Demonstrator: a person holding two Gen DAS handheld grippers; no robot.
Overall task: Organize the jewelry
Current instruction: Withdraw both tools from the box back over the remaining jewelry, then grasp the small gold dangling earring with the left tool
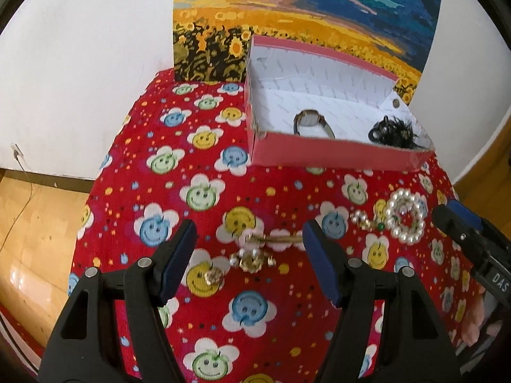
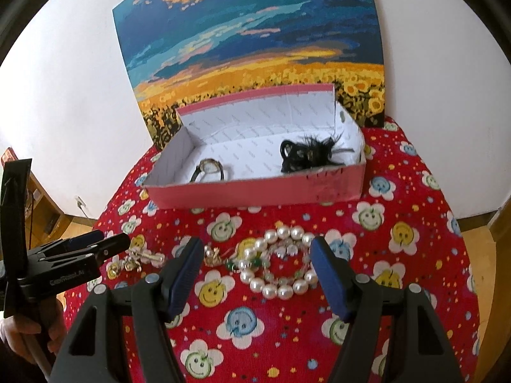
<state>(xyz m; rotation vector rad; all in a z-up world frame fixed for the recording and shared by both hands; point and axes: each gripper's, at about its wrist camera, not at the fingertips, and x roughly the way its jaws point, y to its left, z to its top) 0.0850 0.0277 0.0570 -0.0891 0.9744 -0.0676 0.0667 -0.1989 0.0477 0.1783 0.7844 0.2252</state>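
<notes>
An open pink box (image 1: 338,157) (image 2: 255,193) with a white lining stands at the back of the table. In it lie a wristwatch (image 1: 311,123) (image 2: 209,169) and a black feathered hair tie (image 1: 394,132) (image 2: 306,154). My left gripper (image 1: 249,242) is open above a gold hair clip (image 1: 271,239), a gold brooch with pearls (image 1: 250,260) and a small gold piece (image 1: 213,277). My right gripper (image 2: 255,260) is open over a pearl bracelet (image 2: 278,263) (image 1: 405,217) and a small gold-and-green earring (image 2: 220,257) (image 1: 367,220). Both grippers are empty.
The table wears a red cloth with smiley flowers (image 1: 198,191) (image 2: 399,239). A sunflower painting (image 1: 303,16) (image 2: 255,48) leans on the white wall behind the box. Wooden floor (image 1: 32,239) lies to the left. The other gripper shows at each view's edge (image 1: 472,236) (image 2: 76,255).
</notes>
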